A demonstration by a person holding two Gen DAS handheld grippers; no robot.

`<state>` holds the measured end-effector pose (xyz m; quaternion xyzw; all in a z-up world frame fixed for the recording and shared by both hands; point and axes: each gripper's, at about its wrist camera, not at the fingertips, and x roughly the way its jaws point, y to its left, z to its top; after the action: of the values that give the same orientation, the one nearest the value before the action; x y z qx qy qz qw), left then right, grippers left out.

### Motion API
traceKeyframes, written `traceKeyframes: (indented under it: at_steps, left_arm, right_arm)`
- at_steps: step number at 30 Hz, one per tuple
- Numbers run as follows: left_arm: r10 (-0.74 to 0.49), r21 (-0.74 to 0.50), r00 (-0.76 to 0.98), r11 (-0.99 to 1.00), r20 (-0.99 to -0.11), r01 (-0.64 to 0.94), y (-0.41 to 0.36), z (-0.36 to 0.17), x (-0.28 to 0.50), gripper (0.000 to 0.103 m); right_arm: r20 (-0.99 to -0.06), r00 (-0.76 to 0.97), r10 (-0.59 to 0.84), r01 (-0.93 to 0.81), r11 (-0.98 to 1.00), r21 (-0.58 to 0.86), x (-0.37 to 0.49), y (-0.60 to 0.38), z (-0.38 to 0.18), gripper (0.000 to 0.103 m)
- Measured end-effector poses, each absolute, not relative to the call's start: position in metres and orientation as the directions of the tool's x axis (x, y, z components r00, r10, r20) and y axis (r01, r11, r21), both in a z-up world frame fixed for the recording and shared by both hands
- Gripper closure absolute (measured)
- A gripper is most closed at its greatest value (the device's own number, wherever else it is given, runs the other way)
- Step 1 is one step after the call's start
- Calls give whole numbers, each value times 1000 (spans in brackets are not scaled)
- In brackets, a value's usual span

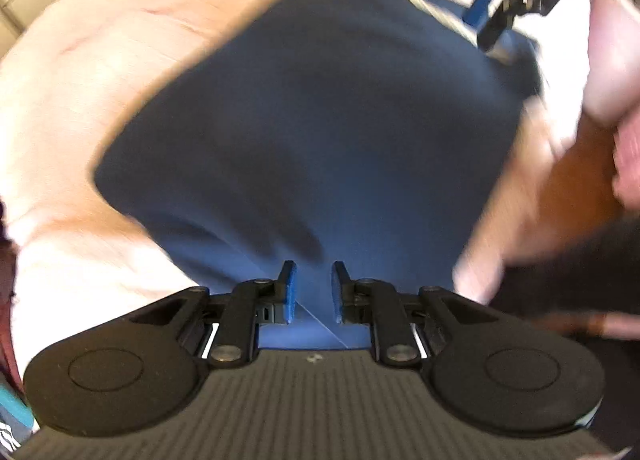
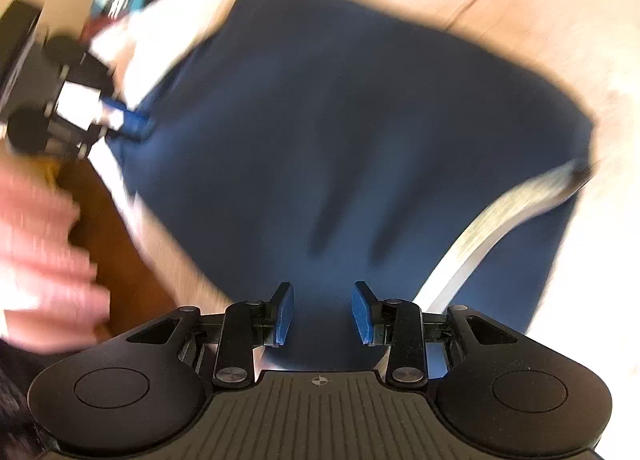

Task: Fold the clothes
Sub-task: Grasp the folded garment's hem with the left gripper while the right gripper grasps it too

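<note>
Below both wrists, navy garment [image 1: 312, 120] spread flat on pale bed cover [image 1: 100, 72]; left gripper [image 1: 313, 292] narrowly parted, right gripper [image 2: 322, 312] wider, neither pinching cloth, presumably released with a fold laid.

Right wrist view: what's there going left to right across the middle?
Hand → left gripper → navy garment → pale stripe → cream bedding.
</note>
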<state>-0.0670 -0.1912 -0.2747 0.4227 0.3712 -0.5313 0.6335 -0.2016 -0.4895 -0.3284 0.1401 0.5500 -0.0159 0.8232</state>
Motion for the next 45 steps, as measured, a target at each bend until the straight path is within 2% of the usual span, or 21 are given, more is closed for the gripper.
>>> traceKeyframes:
  at_steps: [6,10,12,16,21,30,32,40,45]
  left_arm:
    - [-453,156,223,182,-863,971,-254,-272,5,88]
    - [-431,131,208,202,-878,971,-286,-307,43,88]
    - [-417,126,199,196,-887,972,-292,-324,57,87]
    - [-407,101,192,235,-893,967,-265,-331,79,86]
    - [-409,36,170,316,-897,948,-241,-340,109,85]
    - [-361,107,193,244,-913,964,-248,-342,107,86]
    - [-311,171,241,237,-919,956,-244,-339,107,86]
    - [-221,250,328,319,-918,914,-208,-305,105,89]
    - [-290,212,325,362,-900,908,-199,-271,76,89]
  right_arm:
    - [-845,535,5,291,938,190,-134,-558,-319,67]
    - [-815,578,-37,296,940,168,-87,-593,-345,67]
    - [-835,549,-16,274,948,162,-78,-602,-369,67]
    - [-858,514,-20,239,963,120,-99,-628,-385,67]
    - [-868,496,-35,331,931,152,-143,-667,-387,67]
    - [-889,452,-68,261,964,59,-160,-662,-383,67]
    - [-892,447,-70,292,954,71,-165,-664,-385,67]
    - [-912,388,-132,396,918,36,-190,-664,-373,66]
    - [-914,365,-175,425,905,-4,-207,-637,-346,65]
